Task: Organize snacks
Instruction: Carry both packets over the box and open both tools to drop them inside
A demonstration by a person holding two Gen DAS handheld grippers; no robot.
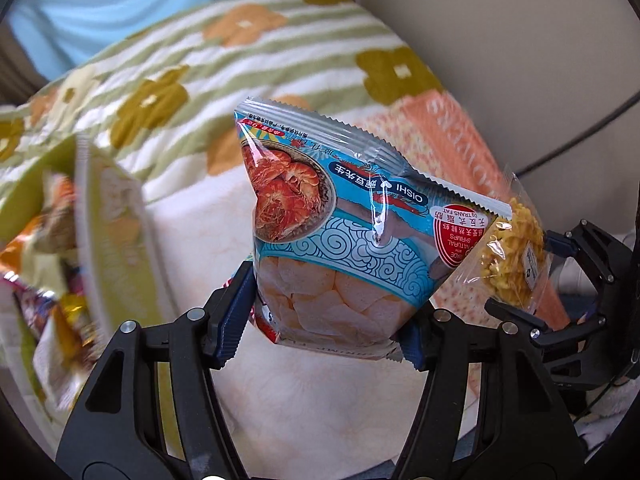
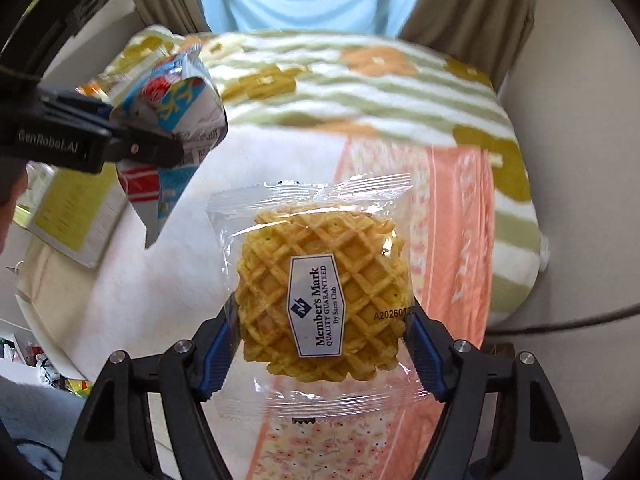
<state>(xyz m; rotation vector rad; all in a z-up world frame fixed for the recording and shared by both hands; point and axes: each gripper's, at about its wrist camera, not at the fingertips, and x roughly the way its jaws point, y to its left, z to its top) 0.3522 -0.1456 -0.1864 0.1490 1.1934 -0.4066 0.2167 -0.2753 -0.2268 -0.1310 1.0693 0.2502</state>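
Left tongs (image 1: 328, 312) clamp the blue foil shrimp-cracker bag (image 1: 344, 240) by its lower end; right tongs (image 2: 320, 354) pinch the clear-wrapped waffle biscuit (image 2: 320, 300) by its edges, both lifted clear for sorting.

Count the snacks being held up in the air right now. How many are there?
2. The blue shrimp chips bag is pinched in the left gripper, and the wrapped waffle sits in the right gripper. More snacks fill the green box, partly hidden.
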